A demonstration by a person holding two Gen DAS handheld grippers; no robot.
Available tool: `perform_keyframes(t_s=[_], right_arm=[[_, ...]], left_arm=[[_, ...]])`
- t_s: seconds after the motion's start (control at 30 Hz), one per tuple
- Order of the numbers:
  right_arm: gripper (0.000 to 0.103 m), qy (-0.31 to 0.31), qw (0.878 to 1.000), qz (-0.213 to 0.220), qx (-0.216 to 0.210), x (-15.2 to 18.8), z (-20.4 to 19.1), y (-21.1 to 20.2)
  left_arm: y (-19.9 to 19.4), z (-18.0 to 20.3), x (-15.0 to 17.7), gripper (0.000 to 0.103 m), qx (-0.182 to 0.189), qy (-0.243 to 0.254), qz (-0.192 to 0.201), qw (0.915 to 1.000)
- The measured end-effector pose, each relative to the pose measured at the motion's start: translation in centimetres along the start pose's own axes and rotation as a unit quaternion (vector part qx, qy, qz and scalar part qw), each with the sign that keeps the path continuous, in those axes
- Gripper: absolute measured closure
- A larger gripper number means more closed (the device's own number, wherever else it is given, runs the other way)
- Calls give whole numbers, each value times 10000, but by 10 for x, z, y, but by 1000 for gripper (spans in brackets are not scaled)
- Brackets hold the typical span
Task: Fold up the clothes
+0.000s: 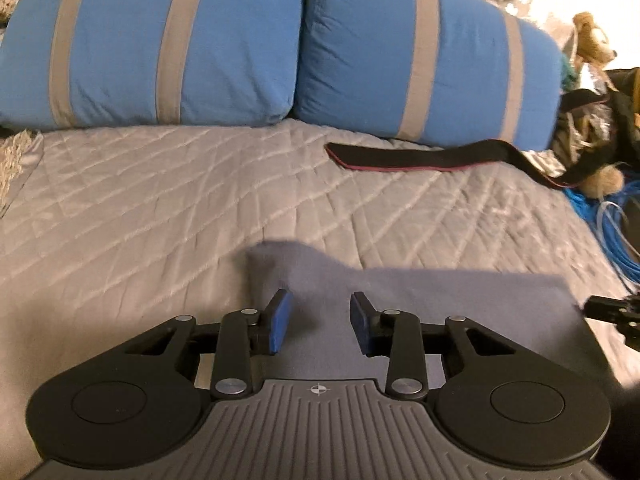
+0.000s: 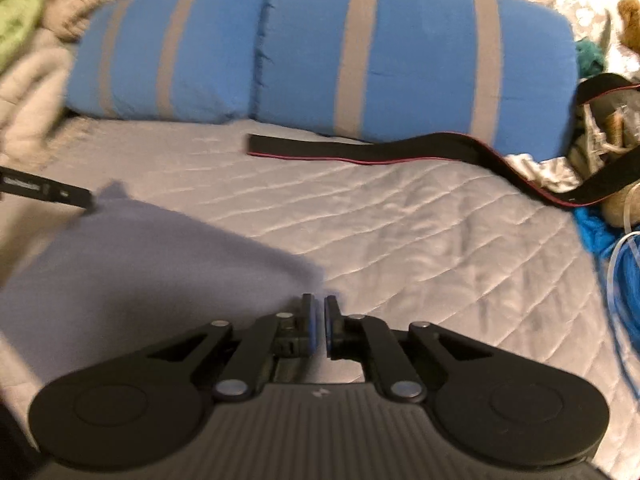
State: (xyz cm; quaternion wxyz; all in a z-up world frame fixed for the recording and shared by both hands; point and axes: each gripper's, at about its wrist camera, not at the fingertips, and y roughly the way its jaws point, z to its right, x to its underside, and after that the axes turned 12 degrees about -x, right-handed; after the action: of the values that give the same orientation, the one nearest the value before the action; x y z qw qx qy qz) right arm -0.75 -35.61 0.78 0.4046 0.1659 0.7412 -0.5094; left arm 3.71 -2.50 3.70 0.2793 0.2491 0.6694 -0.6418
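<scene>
A grey-lilac cloth [image 1: 420, 292] lies on the bed, near the front edge of what both cameras see, spread across the quilted grey bedspread [image 1: 160, 208]. One corner of it is bunched up into a soft peak just ahead of the left hand-held gripper [image 1: 320, 322]. That gripper stands part-way open over the cloth, its blue pads [image 1: 280, 320] apart with only cloth showing behind the gap; nothing is pinched between them.

The right hand-held gripper [image 2: 319, 326] is nearly closed, its blue pads with just a thin slit between them. The cloth [image 2: 140, 264] ends right at its tips, but the picture is too blurred for me to say whether an edge of it is caught there. In the right wrist view the other gripper's black finger shows at the cloth's far left corner.

Further back, a black strap with a red edge [image 1: 420, 156] lies on the bedspread in front of two blue pillows with grey stripes [image 1: 168, 40]. To the right of the pillows sits a heap of odds and ends: a tan soft toy [image 1: 592, 44], dark bags and blue cord [image 1: 616, 236]. At the left, in the right wrist view, there is a pile of beige and green fabric [image 2: 28, 40].
</scene>
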Motion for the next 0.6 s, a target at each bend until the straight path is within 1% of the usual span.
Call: perform_keyframes(t_s=[0.07,0.13,0.17,0.2,0.23,0.27,0.37,0.47,0.5,0.53,0.57,0.6], right_arm=[[86,-191,9994,-7,-305,5,-10,-8],[86,-271,9981,-149,-524,8,-17,-8],[86,-293,9974,-237,-622,10,-19,-7],[86,-280,9969,-346,-643,12,-20,-5],[84,-243,9967,-470,-610,14,-19,-2],[86,-202,9967,-552,-556,15,-19,-1],[87,-229,9962,-717,-439,18,-22,-4],[87,-375,9954,-835,-272,23,-27,-10],[86,-399,9956,-823,-201,25,-27,-14],[80,-402,9961,-777,-150,26,-28,-19],[84,-367,9968,-686,-175,27,-28,-24],[91,-313,9975,-583,-244,28,-27,-30]], left_arm=[[-8,-2,11,70,140,80,-106,9998],[-11,0,21,71,200,238,-238,9992],[-10,1,25,71,166,317,-316,9989],[-8,2,30,71,35,400,-357,9986],[-6,3,34,71,-114,483,-390,9980],[-5,3,36,71,-246,501,-451,9974],[-10,-4,44,71,-269,286,-545,9977],[-25,-9,51,71,-312,151,-491,9982],[-32,-10,53,71,-278,105,-461,9985],[-40,-10,57,71,-186,67,-398,9990],[-46,-10,60,71,-94,58,-343,9993],[-51,-10,63,72,-4,57,-292,9996]])
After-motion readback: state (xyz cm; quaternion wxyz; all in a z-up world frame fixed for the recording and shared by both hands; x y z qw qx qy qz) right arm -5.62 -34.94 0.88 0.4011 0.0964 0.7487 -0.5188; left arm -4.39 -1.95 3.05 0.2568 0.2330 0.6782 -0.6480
